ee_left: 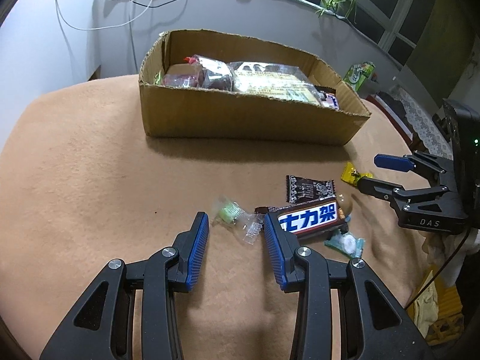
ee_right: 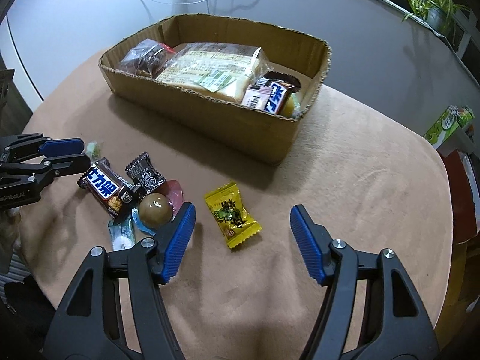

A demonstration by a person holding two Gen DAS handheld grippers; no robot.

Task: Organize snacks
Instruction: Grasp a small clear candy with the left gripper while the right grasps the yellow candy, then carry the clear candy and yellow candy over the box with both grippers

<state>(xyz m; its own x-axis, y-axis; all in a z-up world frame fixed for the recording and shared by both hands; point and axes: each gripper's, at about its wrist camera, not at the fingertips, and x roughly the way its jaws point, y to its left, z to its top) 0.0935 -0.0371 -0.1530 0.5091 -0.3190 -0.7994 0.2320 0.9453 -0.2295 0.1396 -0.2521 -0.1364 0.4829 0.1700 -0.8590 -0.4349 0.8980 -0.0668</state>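
Note:
A cardboard box [ee_left: 240, 120] [ee_right: 210, 117] at the back of the tan table holds several wrapped snacks. Loose snacks lie in front of it: a chocolate bar [ee_left: 312, 217] [ee_right: 108, 190], a dark small packet [ee_left: 310, 189] [ee_right: 146, 174], a green candy in clear wrap [ee_left: 229, 211], a round brown candy [ee_right: 155, 210], a mint in a teal wrapper [ee_left: 346, 243] [ee_right: 121, 235] and a yellow candy packet [ee_right: 231, 214] [ee_left: 351, 174]. My left gripper [ee_left: 235, 225] [ee_right: 84, 153] is open, around the green candy. My right gripper [ee_right: 241, 219] [ee_left: 367, 172] is open, with the yellow packet between its fingers.
The table's cloth edge [ee_right: 444, 180] curves off at the right. A green carton [ee_right: 450, 126] [ee_left: 358, 75] stands beyond it. Cables [ee_left: 90, 27] hang on the wall behind the box. A potted plant [ee_right: 432, 3] sits on the sill.

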